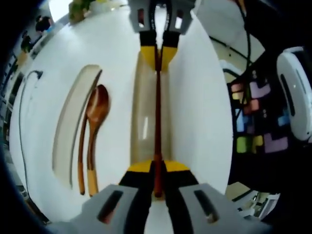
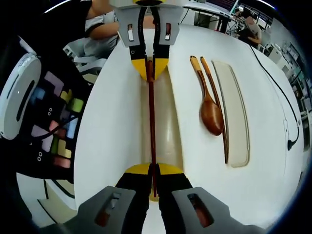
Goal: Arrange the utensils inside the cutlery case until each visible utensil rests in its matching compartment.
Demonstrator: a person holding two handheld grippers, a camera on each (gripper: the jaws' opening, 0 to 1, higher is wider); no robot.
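A dark red-brown chopstick point(image 1: 157, 112) point(image 2: 151, 117) lies lengthwise over the open beige cutlery case point(image 1: 144, 117) point(image 2: 170, 122). My left gripper point(image 1: 157, 168) is shut on one end of it, and my right gripper point(image 2: 152, 171) is shut on the other. Each gripper faces the other across the case: the right gripper point(image 1: 157, 52) shows at the top of the left gripper view, the left gripper point(image 2: 150, 66) at the top of the right gripper view. A wooden spoon point(image 1: 96, 109) point(image 2: 210, 114) and a second chopstick point(image 1: 81, 151) point(image 2: 222, 126) lie on the table beside the case.
The case's beige lid point(image 1: 70, 122) point(image 2: 236, 117) lies beyond the spoon. A black cable point(image 1: 22, 112) point(image 2: 287, 131) runs along the white table point(image 1: 204, 107) point(image 2: 112, 112). Off the table edge are a white round device point(image 1: 295, 92) point(image 2: 17, 92) and a colourful floor mat point(image 2: 61, 131). A person's arm point(image 2: 105, 29) rests at the far end.
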